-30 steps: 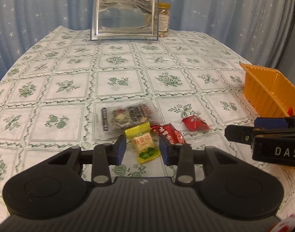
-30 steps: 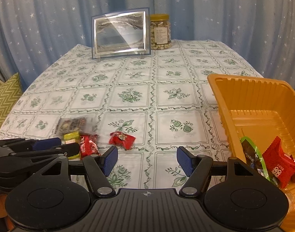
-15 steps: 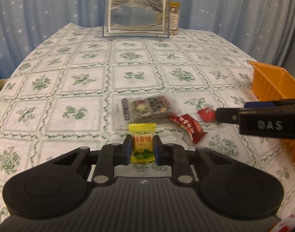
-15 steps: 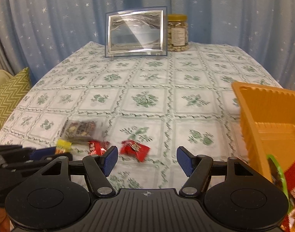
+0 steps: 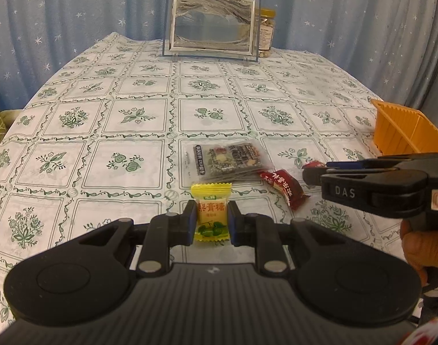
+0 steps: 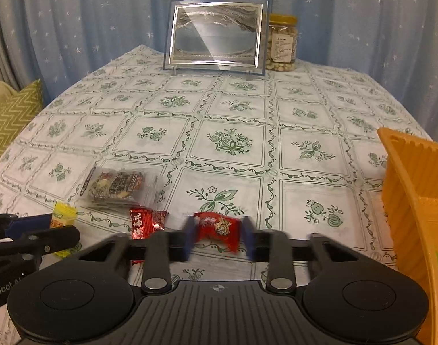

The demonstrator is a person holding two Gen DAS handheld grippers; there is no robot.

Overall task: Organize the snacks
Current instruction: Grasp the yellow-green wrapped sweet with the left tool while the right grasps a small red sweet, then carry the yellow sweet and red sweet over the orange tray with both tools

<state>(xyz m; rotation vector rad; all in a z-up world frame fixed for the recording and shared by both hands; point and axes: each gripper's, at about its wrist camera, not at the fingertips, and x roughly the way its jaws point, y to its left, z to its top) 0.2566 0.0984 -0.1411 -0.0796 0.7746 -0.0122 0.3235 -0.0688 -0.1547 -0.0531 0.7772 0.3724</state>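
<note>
Both my grippers are at sweets on the counter.

My left gripper [image 5: 211, 220] has its jaws clamped on the yellow-wrapped candy with green leaves printed on it [image 5: 210, 211], near the clear packet of dark nut snacks [image 5: 228, 158]. My right gripper [image 6: 217, 237] is closing its jaws around the small red-wrapped candy [image 6: 217, 228]; motion blur hides whether the pads touch it. A longer red foil packet [image 6: 143, 222] lies just left, and the orange plastic bin [image 6: 414, 189] stands at right.
</note>
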